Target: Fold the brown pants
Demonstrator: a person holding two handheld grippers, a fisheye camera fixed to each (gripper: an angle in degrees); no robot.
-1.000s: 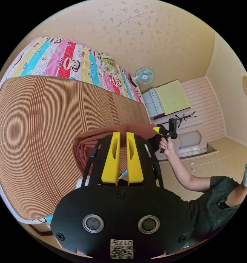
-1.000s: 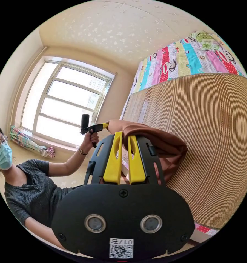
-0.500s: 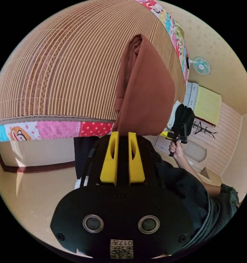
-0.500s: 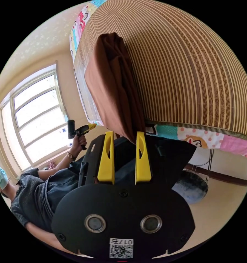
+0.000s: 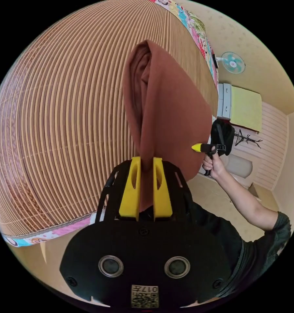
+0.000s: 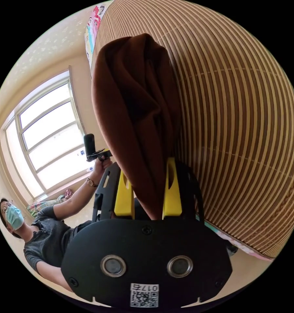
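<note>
The brown pants [image 5: 173, 107] stretch as a folded sheet from a far fold over the bamboo mat back to my left gripper [image 5: 146, 161], which is shut on their near edge. My right gripper [image 5: 196, 147], in a person's hand, touches the pants' right edge with its yellow tip. In the right gripper view the pants [image 6: 137, 97] bunch in thick folds and taper down between the jaws of my right gripper [image 6: 147, 166]. Those jaws stand wide apart, with the cloth lying loosely in the gap. My left gripper [image 6: 99, 153] is partly hidden behind the cloth.
A striped bamboo mat [image 5: 55, 114] covers the bed, and a cartoon-print sheet [image 5: 49, 233] shows at its edge. A fan [image 5: 233, 62], a drawer unit topped with yellow-green cloth [image 5: 248, 109] and a coat rack stand beyond. A person [image 6: 46, 234] stands before a large window [image 6: 52, 143].
Both grippers swung from a level view to low over the mat, carrying the pants out across it. The right jaws went from shut on the cloth to wide apart.
</note>
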